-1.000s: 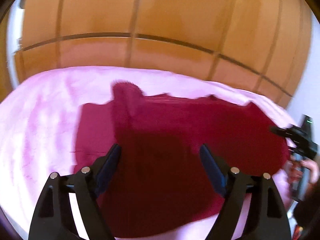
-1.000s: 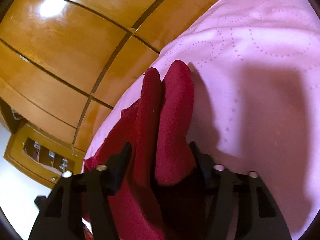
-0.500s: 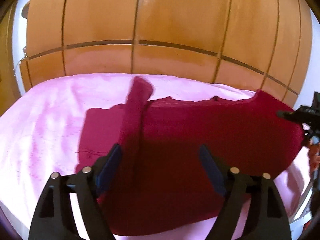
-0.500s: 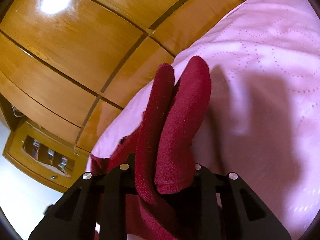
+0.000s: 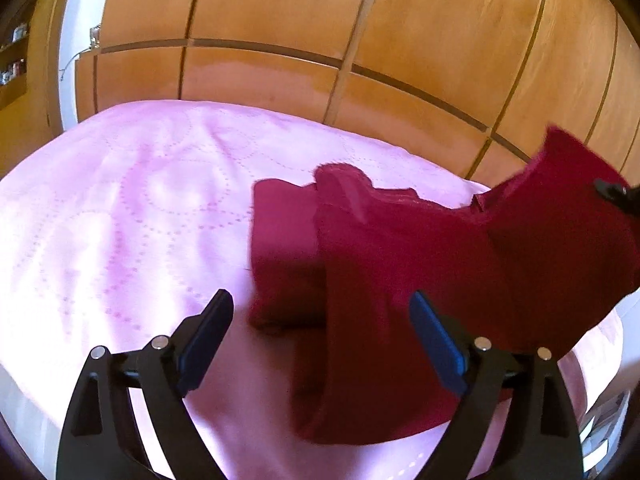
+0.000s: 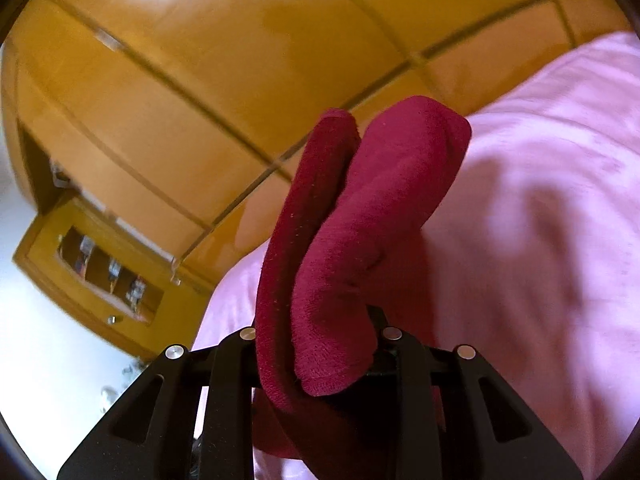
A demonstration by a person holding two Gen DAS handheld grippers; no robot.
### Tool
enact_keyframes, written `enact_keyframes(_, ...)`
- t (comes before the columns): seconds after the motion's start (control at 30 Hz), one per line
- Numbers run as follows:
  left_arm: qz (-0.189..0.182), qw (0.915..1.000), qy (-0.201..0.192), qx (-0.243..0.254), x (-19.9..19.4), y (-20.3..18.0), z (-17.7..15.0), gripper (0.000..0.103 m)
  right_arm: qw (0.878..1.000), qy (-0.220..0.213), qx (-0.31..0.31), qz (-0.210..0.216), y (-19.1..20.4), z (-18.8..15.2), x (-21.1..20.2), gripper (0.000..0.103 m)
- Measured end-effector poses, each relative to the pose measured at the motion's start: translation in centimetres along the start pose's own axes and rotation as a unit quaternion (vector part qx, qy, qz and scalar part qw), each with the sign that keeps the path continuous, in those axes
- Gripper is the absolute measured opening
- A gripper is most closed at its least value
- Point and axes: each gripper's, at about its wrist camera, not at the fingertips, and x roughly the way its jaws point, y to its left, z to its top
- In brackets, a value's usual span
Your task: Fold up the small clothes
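Two tongs in play and only one of them has anything in it. Our right tongs (image 6: pixel 316 344) are squeezed together on a doubled-up fold of the dark red garment (image 5: pixel 420 256), and from the right wrist view we see that fold (image 6: pixel 352 240) sticking up out of the fingers in two soft lobes, with the rest of the fabric drooping below. From the left wrist view, that side of the garment is lifted off the bed and hangs toward the far right edge, where a bit of the right tongs (image 5: pixel 618 194) pokes in.

Our left tongs (image 5: pixel 322 330) are spread wide and hover above the bed with nothing between the blue pads (image 5: pixel 206 340). The near edge of the garment sits just past the right-hand pad.

Most of the garment lies flat on the pink quilted bedspread (image 5: pixel 120 220), with one sleeve flopped across it near the top. Behind the bed we have a glossy wooden panelled wall (image 5: pixel 340 32), and a small wooden shelf unit (image 6: pixel 100 272) shows off to the side.
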Motion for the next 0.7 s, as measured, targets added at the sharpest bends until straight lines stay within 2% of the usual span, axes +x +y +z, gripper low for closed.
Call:
enact_keyframes(0.2,-0.003,0.9992,0.014,-0.038,0.2,2.8,0.3,0.092,0.997,0.051,-0.049,0.009,4.7,-2.3,5.6,0.024)
enact_keyframes(0.3,-0.008,0.9965,0.025,-0.079,0.5,4.6,0.2,0.092,0.993,0.072,-0.093,-0.013,6.8,-4.4,8.7,0.024)
enact_keyframes(0.43,-0.019,0.991,0.031,-0.129,0.8,6.3,0.3,0.092,0.988,0.101,-0.117,-0.025,7.6,-6.7,12.0,0.024)
enact_keyframes(0.7,-0.034,0.9871,0.024,-0.155,0.4,7.3,0.1,0.092,0.974,0.162,-0.154,-0.037,8.2,-11.3,16.6,0.025)
